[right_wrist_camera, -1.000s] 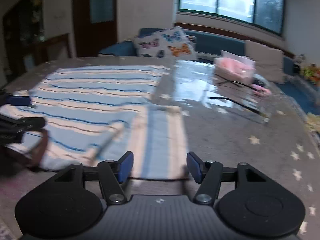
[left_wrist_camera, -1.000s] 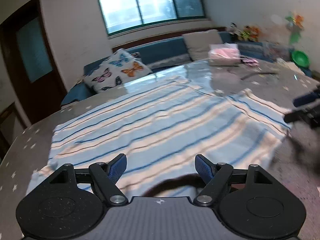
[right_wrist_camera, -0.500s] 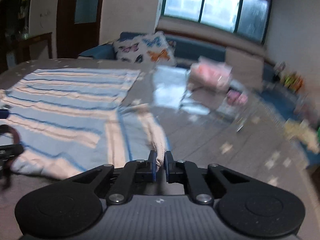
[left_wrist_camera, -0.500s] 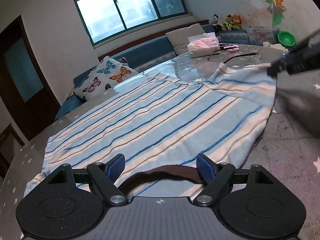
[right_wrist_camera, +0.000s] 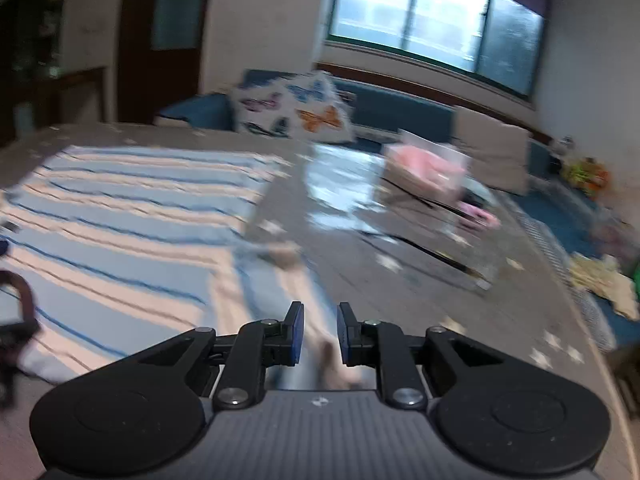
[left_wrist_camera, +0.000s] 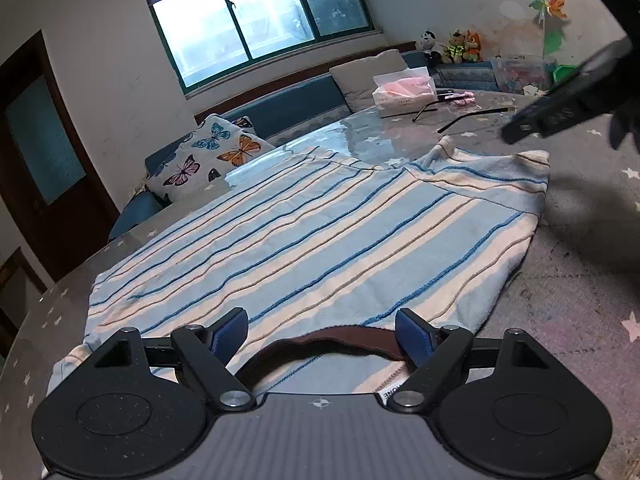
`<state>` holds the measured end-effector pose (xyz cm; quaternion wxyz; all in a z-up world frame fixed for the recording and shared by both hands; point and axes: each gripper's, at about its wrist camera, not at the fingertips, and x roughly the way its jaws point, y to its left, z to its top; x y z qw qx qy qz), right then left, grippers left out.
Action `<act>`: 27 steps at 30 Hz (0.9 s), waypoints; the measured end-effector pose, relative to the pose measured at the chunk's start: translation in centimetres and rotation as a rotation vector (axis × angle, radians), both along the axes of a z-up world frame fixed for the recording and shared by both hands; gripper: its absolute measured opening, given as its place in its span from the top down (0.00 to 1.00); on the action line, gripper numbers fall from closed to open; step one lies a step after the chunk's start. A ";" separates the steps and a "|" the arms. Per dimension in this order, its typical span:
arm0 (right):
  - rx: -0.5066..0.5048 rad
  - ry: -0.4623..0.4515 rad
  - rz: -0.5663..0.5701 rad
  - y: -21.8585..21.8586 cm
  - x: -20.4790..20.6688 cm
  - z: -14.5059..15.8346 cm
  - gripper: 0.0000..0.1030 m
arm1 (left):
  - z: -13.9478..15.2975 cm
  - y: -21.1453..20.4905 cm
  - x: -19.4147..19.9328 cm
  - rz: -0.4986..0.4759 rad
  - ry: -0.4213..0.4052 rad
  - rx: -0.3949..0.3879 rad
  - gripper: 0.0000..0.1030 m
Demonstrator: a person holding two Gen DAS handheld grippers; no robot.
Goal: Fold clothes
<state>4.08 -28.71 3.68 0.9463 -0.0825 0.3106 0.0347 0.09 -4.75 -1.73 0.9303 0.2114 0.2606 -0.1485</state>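
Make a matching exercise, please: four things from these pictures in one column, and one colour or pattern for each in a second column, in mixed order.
Things:
1. shirt
2. collar
3. cushion
4. tissue pack

Colours or patterns:
A. butterflies on white
B. dark brown
C. pink
D. light blue with cream stripes

Pairs: 1-D, 2-B, 3-A, 4-C

I'm in a home living room: blue sofa [left_wrist_camera: 296,104], white butterfly-print cushion [left_wrist_camera: 208,152], plush toys [left_wrist_camera: 456,46].
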 end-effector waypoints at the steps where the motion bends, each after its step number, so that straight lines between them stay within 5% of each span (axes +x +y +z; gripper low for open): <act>1: 0.009 -0.004 0.018 0.5 0.5 0.1 0.82 | 0.1 0.1 -0.1 0.004 0.001 -0.004 0.19; 6: 0.052 0.006 0.103 2.8 3.6 -0.3 0.82 | 0.7 1.1 -0.4 0.026 0.001 -0.024 0.18; 12: 0.077 0.093 0.061 3.3 7.3 -2.8 0.75 | 2.2 4.4 -0.8 0.130 -0.029 -0.064 0.17; 22: 0.050 0.049 0.168 6.7 4.6 -1.0 0.56 | 3.4 15.9 0.4 0.560 -0.070 -0.128 0.19; 27: 0.067 0.058 0.258 9.8 3.1 -1.2 0.52 | 2.7 19.7 0.4 0.611 0.010 -0.238 0.32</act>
